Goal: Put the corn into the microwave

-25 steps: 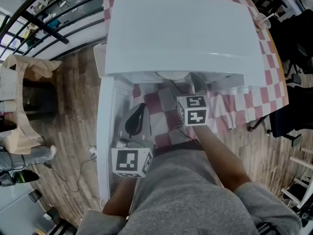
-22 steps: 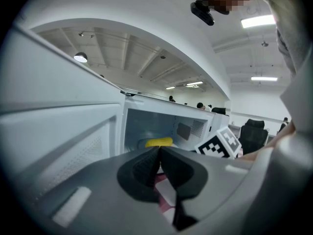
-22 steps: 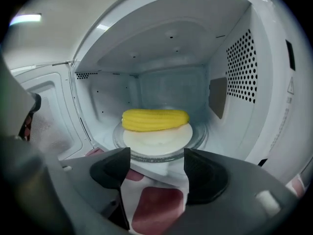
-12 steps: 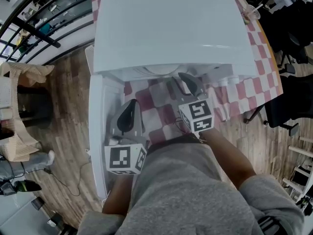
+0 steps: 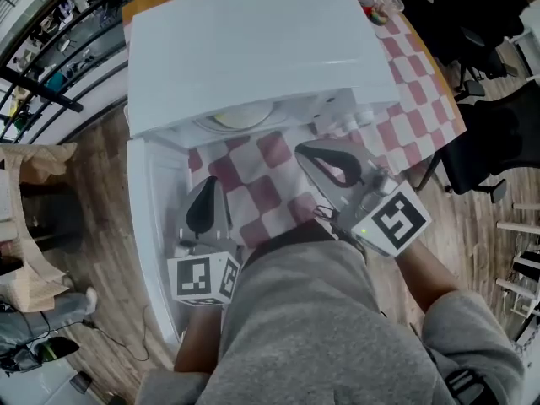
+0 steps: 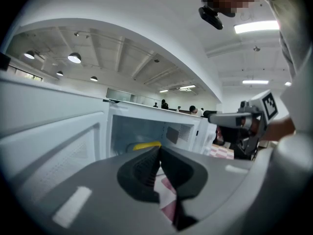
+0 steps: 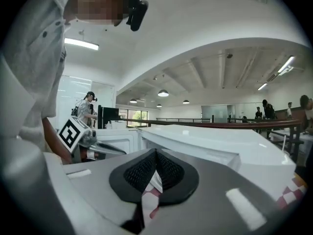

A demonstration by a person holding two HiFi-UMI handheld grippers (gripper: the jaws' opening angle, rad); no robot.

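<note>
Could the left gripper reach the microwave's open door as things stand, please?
Probably yes: the left gripper, jaws shut, hovers close beside the open door, and nothing visible stands between them.

No words, numbers or brand names to read anywhere. Only black and white square patterns, with no letters in them: one on the cube (image 5: 202,278) of the left gripper (image 5: 207,188) at 7 o'clock in the head view, one on the cube (image 5: 396,220) of the right gripper (image 5: 305,152) at 4 o'clock. Plain white microwave (image 5: 253,40) at 12 o'clock, no label to make out.
</note>
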